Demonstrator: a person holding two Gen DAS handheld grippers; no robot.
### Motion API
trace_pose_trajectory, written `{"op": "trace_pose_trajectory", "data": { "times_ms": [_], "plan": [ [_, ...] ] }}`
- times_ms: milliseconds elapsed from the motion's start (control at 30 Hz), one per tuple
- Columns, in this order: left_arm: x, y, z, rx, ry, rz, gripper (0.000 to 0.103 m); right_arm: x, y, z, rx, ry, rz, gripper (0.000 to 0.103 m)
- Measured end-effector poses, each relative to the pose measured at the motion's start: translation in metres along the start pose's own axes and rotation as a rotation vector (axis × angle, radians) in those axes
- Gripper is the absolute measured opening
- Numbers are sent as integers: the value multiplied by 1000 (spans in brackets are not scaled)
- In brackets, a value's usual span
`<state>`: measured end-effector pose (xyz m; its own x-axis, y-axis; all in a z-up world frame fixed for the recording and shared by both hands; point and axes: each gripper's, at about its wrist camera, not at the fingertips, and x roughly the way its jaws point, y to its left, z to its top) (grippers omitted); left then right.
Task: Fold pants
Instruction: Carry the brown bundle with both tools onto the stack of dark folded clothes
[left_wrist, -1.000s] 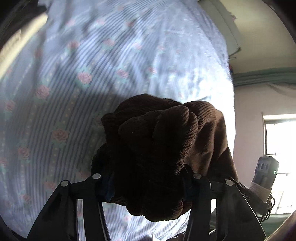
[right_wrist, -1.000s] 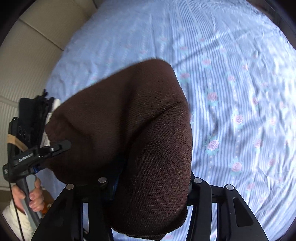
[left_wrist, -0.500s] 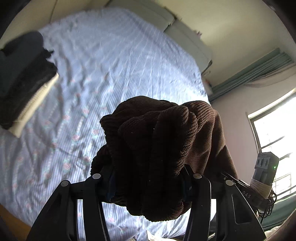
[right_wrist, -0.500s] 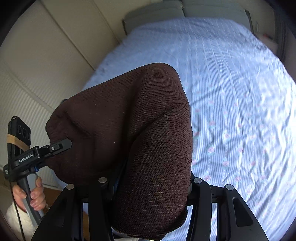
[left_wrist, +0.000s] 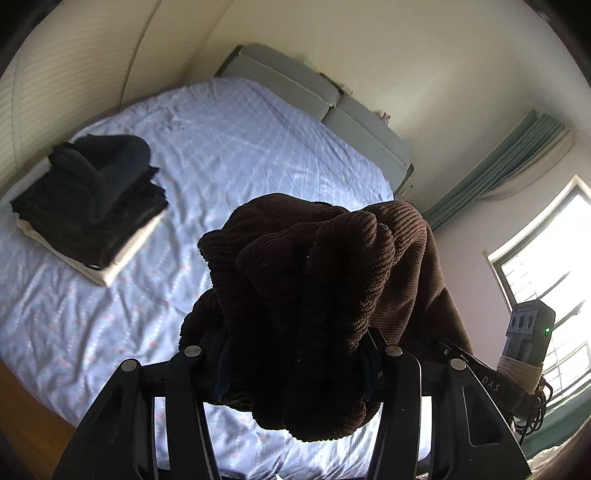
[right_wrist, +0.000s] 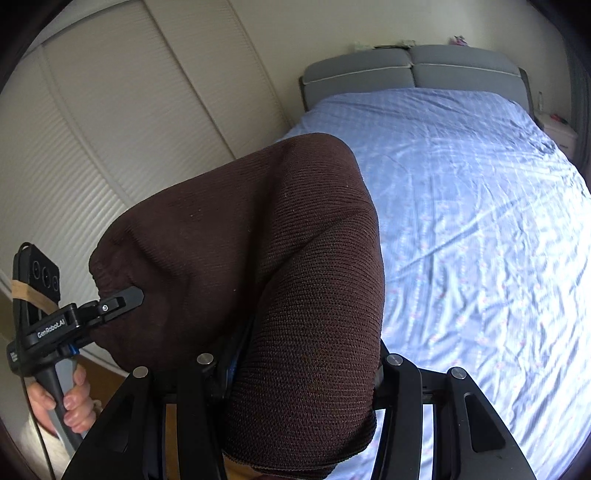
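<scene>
Dark brown corduroy pants (left_wrist: 314, 273) hang bunched in the air over the bed, held at two places. My left gripper (left_wrist: 295, 354) is shut on a thick wad of the fabric, which hides its fingertips. My right gripper (right_wrist: 303, 358) is shut on a smoother fold of the same pants (right_wrist: 258, 229). In the right wrist view the left gripper's finger (right_wrist: 123, 298) bites the cloth's left edge, and a hand (right_wrist: 70, 402) grips its handle. In the left wrist view the right tool (left_wrist: 524, 336) shows at the right, behind the fabric.
A bed with a light blue flowered sheet (left_wrist: 240, 147) lies below, with a grey headboard (right_wrist: 413, 70) at its far end. A stack of folded dark and cream clothes (left_wrist: 92, 210) sits on its left part. Wardrobe doors (right_wrist: 110, 129), a window (left_wrist: 546, 266) and wooden floor (left_wrist: 22, 417) surround it.
Both grippers have risen well above the sheet with the pants still clamped. The bed has dropped away, and the headboard, walls and clothes stack have come into view.
</scene>
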<state>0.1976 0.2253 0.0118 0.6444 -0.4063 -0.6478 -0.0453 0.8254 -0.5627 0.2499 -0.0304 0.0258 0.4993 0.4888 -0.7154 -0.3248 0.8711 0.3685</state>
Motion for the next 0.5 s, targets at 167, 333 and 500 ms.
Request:
{"op": "trace_pose_trajectory", "data": {
  "times_ms": [167,333,500],
  "plan": [
    [-31,45,17,19,-30,-27,51,17,55,2,-5,-26,-13,49],
    [-58,106,55,43,0,-74,51,36,119,-7,48,-48,-43,49],
    [-82,153,79,33,5,-75,51,58,165,-3,44,-36,-26,49]
  ]
}}
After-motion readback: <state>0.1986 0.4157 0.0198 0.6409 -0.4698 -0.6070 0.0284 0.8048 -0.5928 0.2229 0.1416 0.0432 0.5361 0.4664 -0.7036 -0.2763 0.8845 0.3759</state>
